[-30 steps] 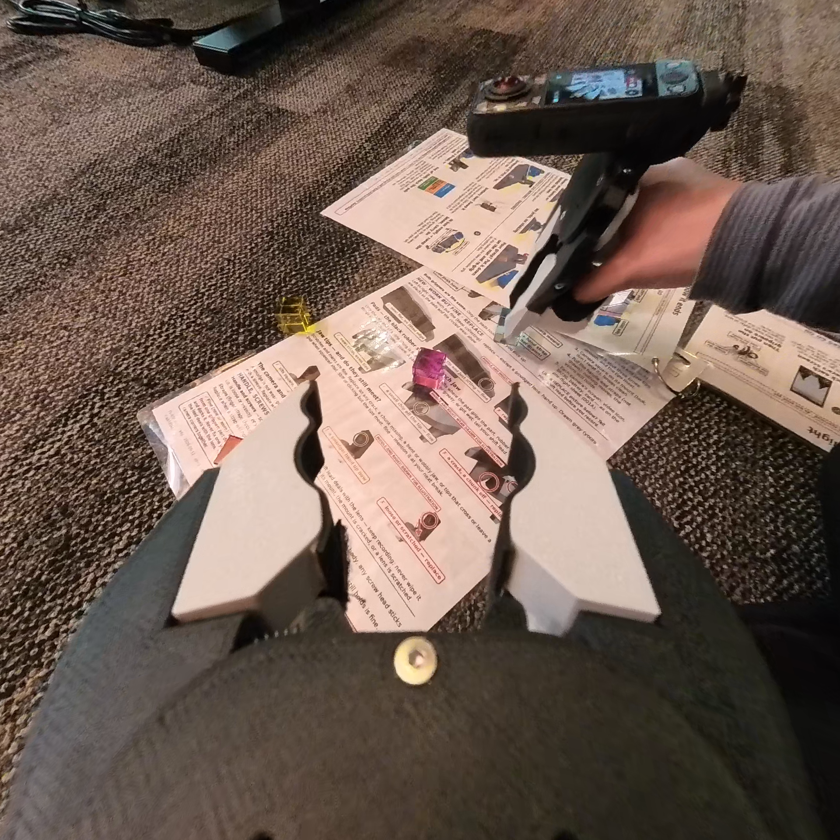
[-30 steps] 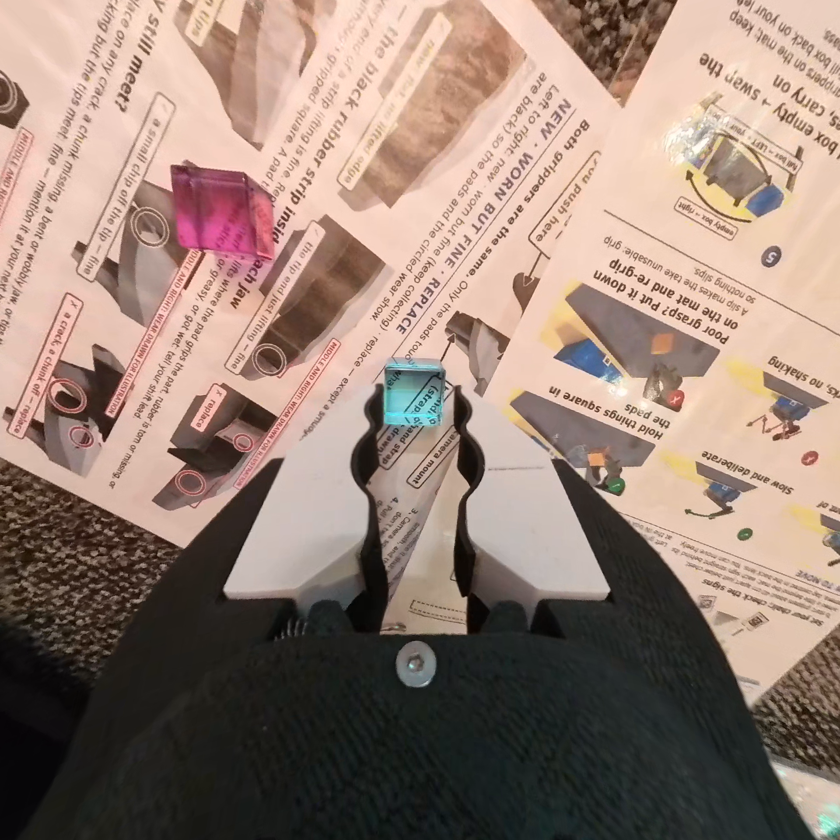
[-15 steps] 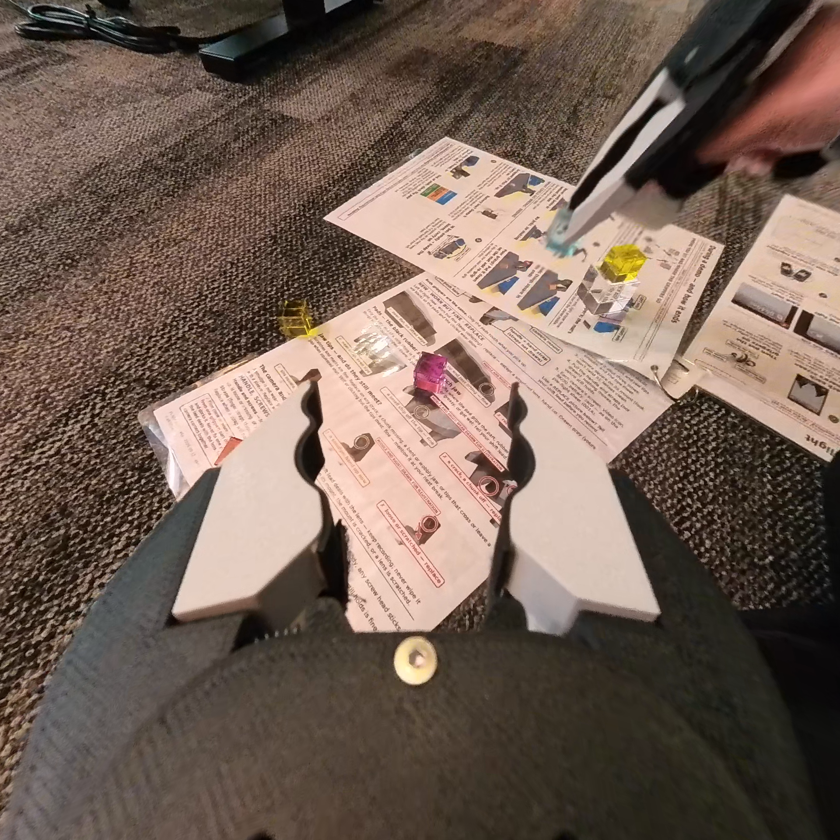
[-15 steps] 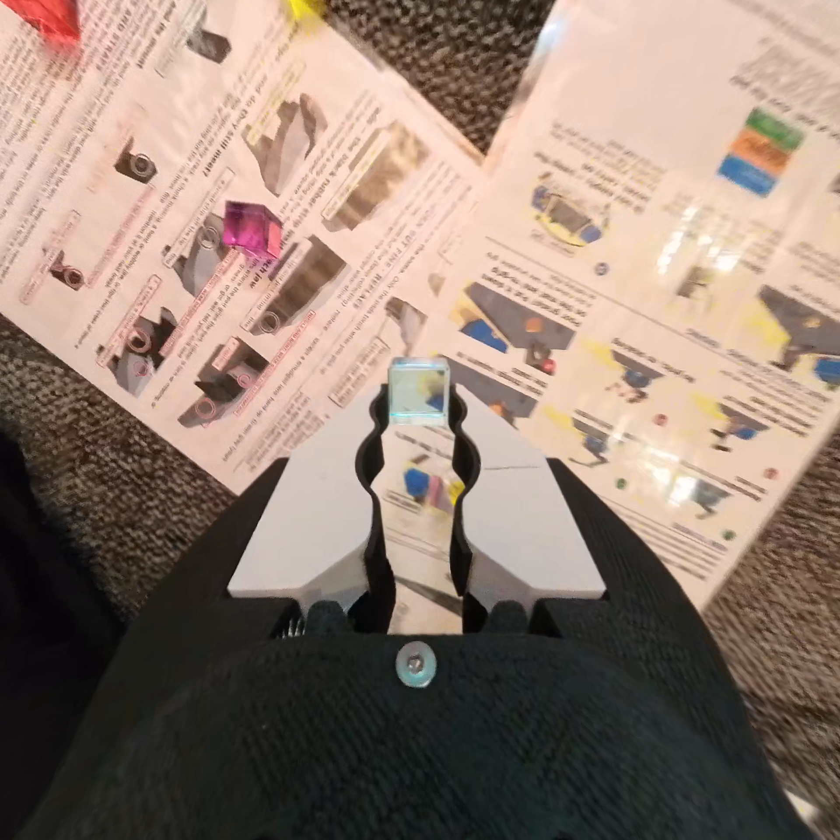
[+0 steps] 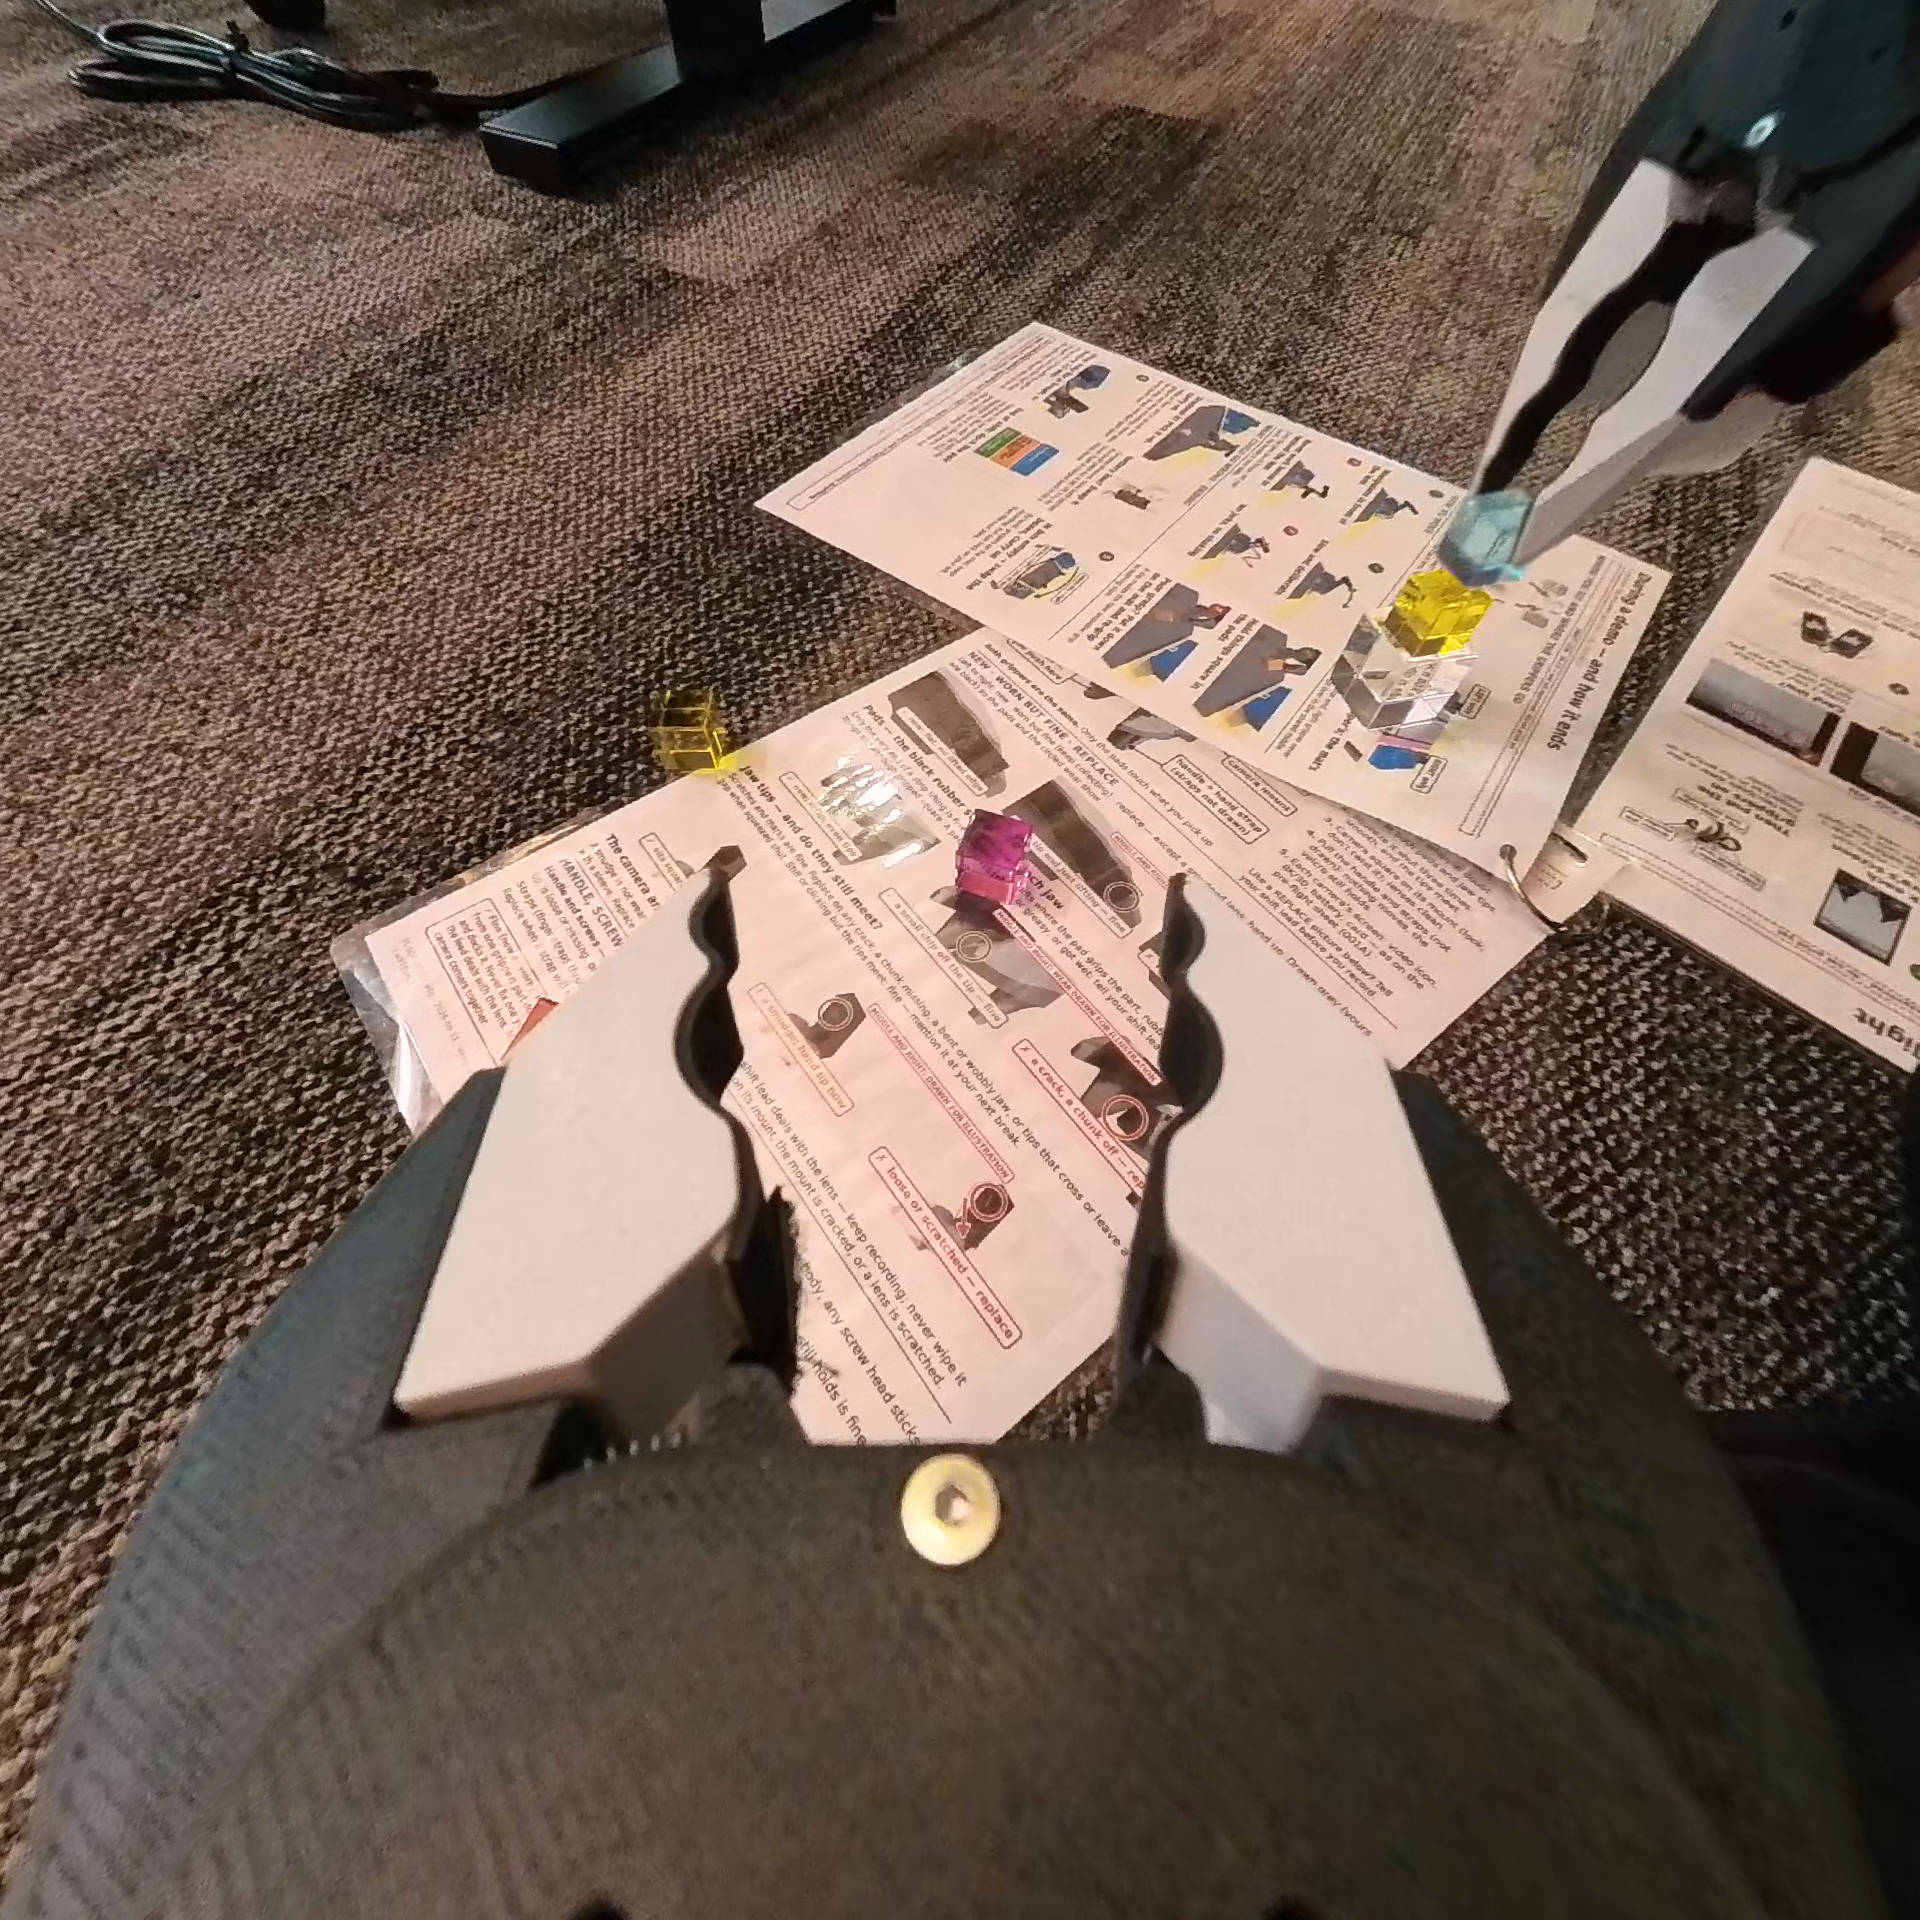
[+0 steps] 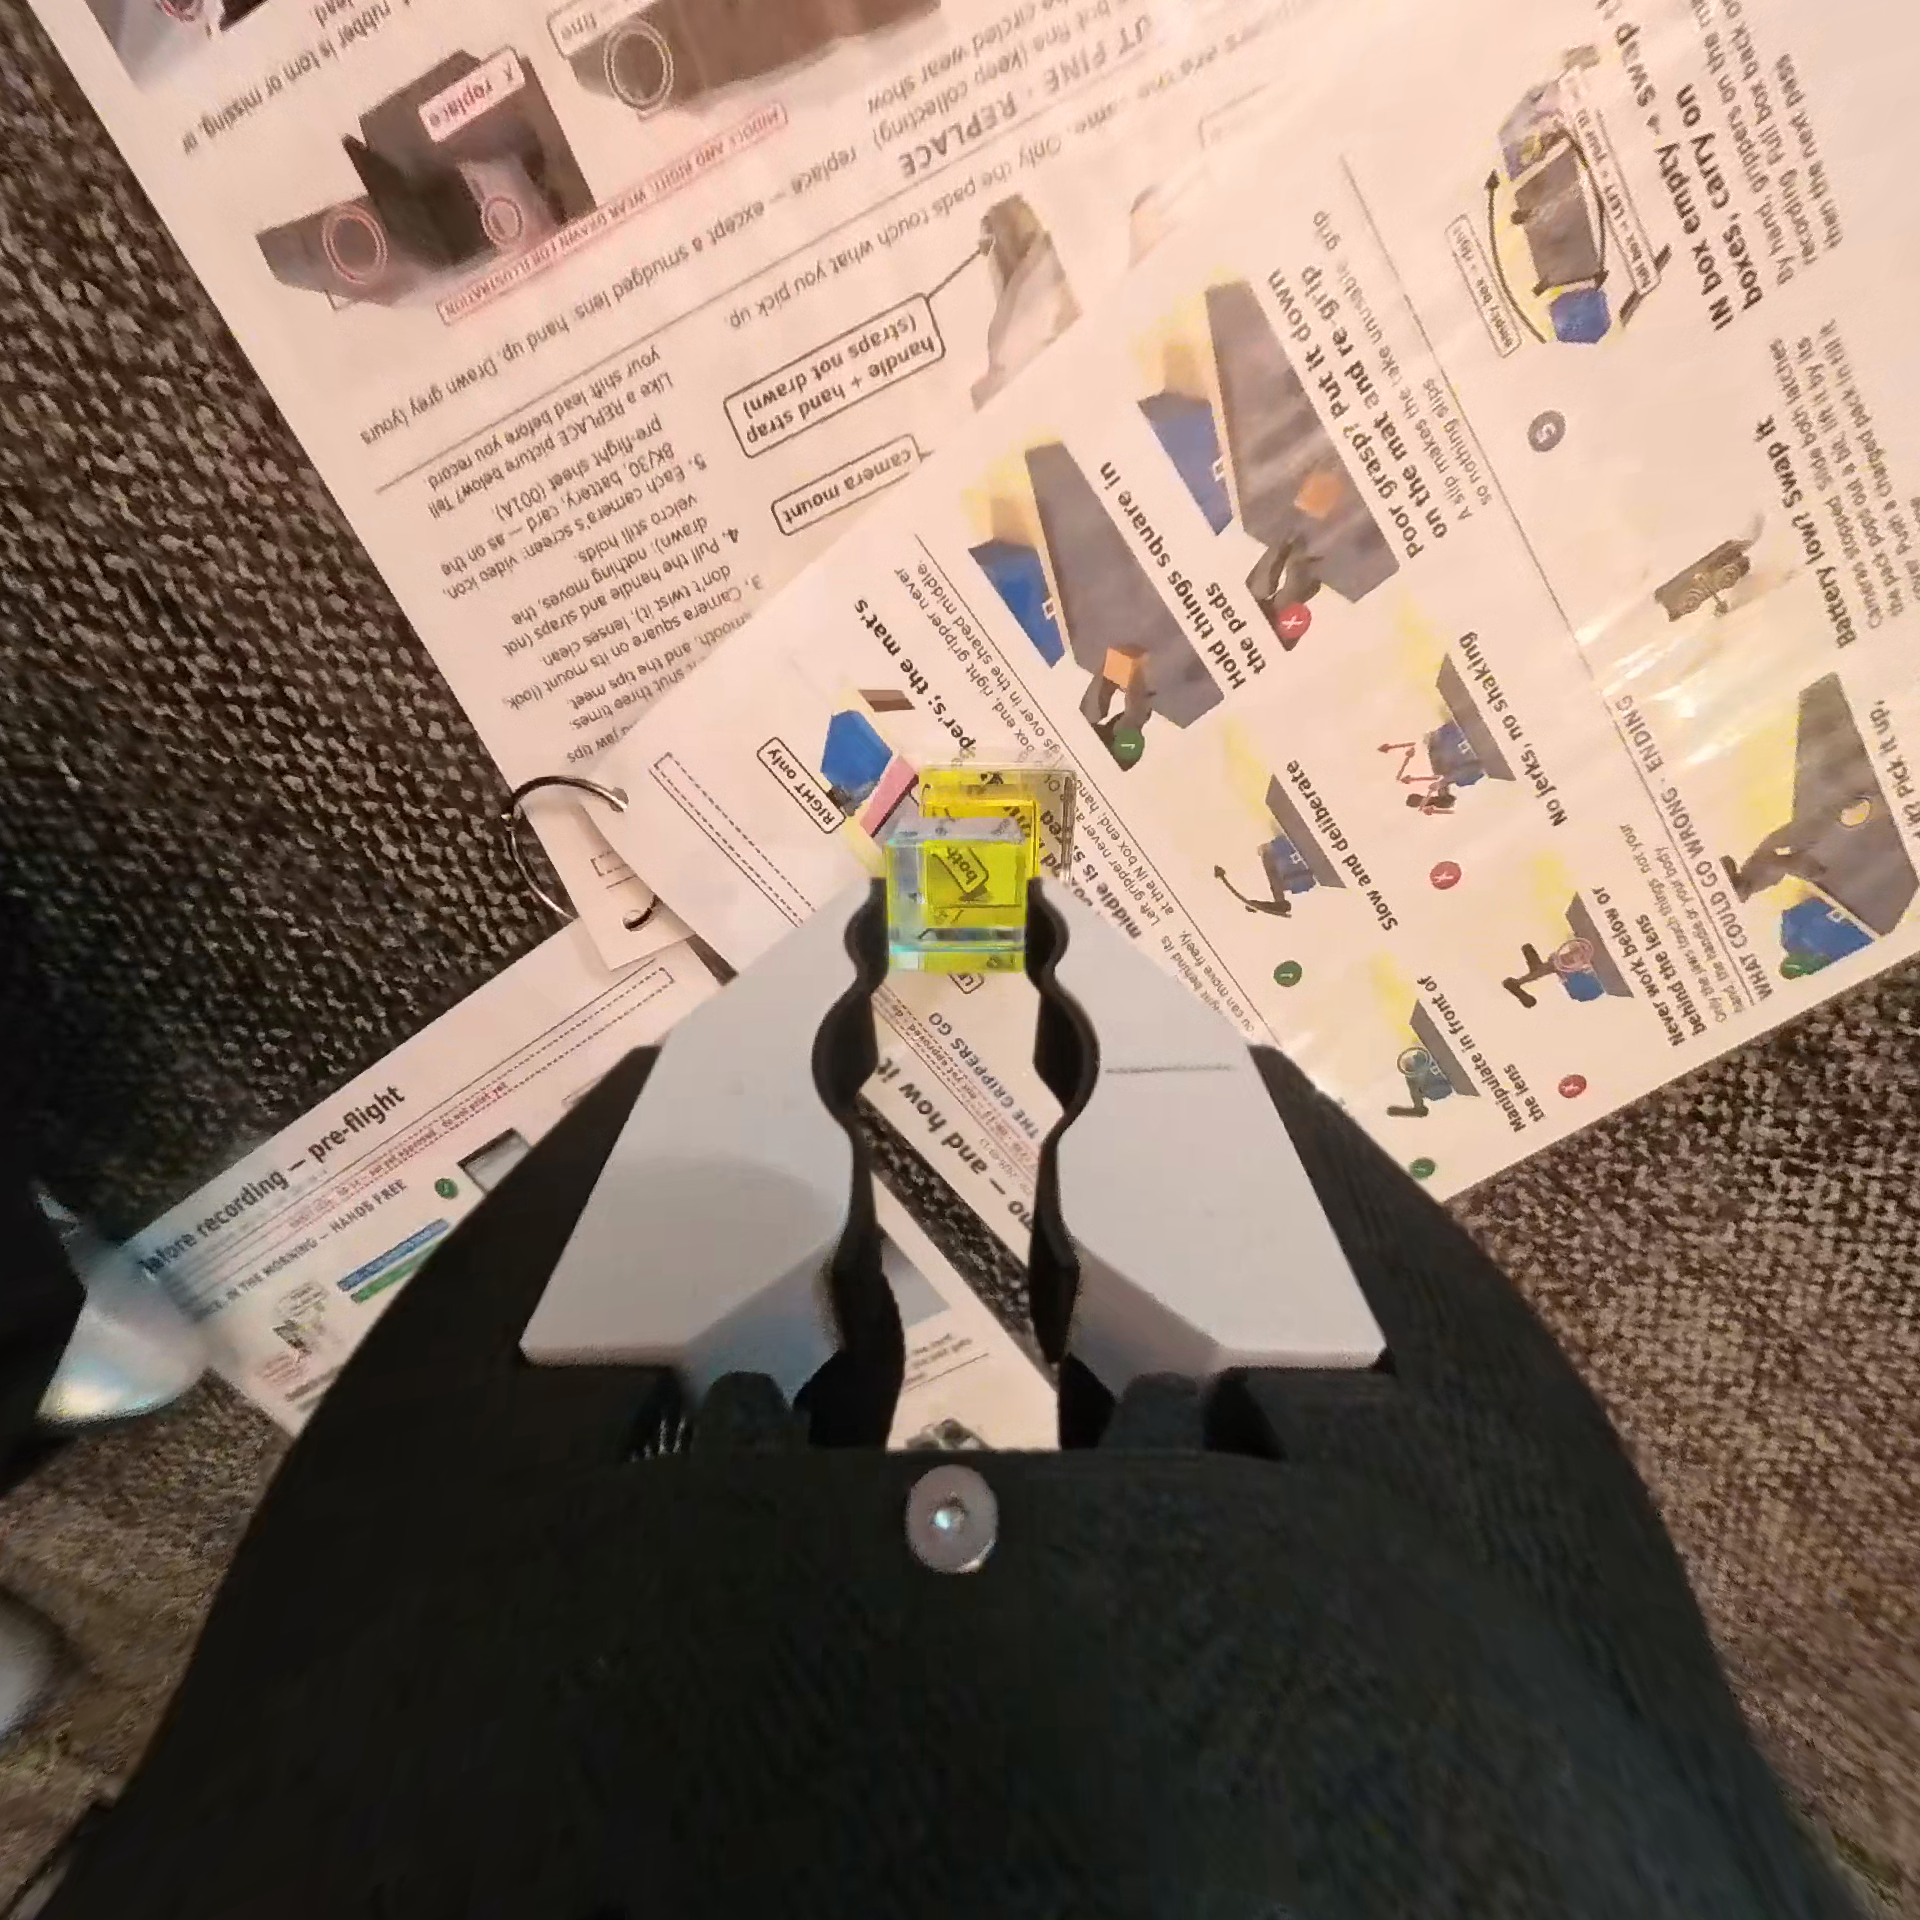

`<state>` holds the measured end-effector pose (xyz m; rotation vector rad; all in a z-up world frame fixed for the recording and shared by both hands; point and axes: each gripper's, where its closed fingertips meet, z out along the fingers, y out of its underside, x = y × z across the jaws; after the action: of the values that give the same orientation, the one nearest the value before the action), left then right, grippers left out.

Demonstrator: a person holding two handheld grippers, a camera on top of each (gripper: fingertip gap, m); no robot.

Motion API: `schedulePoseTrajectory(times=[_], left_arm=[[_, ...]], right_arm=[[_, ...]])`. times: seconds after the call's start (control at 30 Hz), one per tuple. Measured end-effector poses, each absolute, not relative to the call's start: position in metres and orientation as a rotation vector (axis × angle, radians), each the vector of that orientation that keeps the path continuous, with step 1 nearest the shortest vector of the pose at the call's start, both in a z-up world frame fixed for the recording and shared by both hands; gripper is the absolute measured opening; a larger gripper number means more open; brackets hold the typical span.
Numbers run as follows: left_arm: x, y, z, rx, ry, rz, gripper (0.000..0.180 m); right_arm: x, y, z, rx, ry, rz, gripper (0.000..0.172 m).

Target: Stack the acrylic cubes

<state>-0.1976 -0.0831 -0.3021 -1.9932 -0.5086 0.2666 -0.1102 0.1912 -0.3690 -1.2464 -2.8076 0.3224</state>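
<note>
My right gripper (image 6: 958,935) is shut on a see-through pale blue cube (image 6: 961,904), both pads pressing its sides. The left wrist view shows that gripper (image 5: 1496,520) holding the blue cube (image 5: 1488,538) just above a yellow cube (image 5: 1442,613) that sits on a clear cube (image 5: 1403,696). Seen through the held cube, the yellow cube (image 6: 982,795) lies right under it. My left gripper (image 5: 945,883) is open and empty, hovering over a printed sheet (image 5: 831,1091). A magenta cube (image 5: 992,857) stands on that sheet just beyond the fingertips.
Another yellow cube (image 5: 686,732) lies on the carpet (image 5: 312,520) at the sheet's far left corner. Several laminated sheets overlap, joined by a metal ring (image 5: 1548,883), which also shows in the right wrist view (image 6: 561,831). A black stand foot (image 5: 623,125) and cable lie far off. The grippers' ends are close to 30 cm from one another.
My right gripper lifted the pale blue cube off the near sheet and carried it to above the yellow-on-clear stack. My left gripper stayed open and almost still.
</note>
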Motion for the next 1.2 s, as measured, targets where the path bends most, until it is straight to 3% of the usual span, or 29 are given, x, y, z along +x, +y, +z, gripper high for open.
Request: schedulePoseTrajectory(times=[0.9,1.07,1.2], left_arm=[[-0.198,-0.084,-0.301,-1.988,-0.514,0.27,0.082],[-0.2,-0.085,-0.299,-1.974,-0.526,0.28,0.085],[-0.201,-0.084,-0.299,-1.97,-0.53,0.28,0.086]], right_arm=[[-0.111,0.193,-0.38,-1.183,-2.86,0.256,0.024],[-0.127,0.173,-0.355,-1.331,-2.747,0.497,0.049],[-0.164,0.139,-0.339,-1.427,-2.553,0.637,0.038]])
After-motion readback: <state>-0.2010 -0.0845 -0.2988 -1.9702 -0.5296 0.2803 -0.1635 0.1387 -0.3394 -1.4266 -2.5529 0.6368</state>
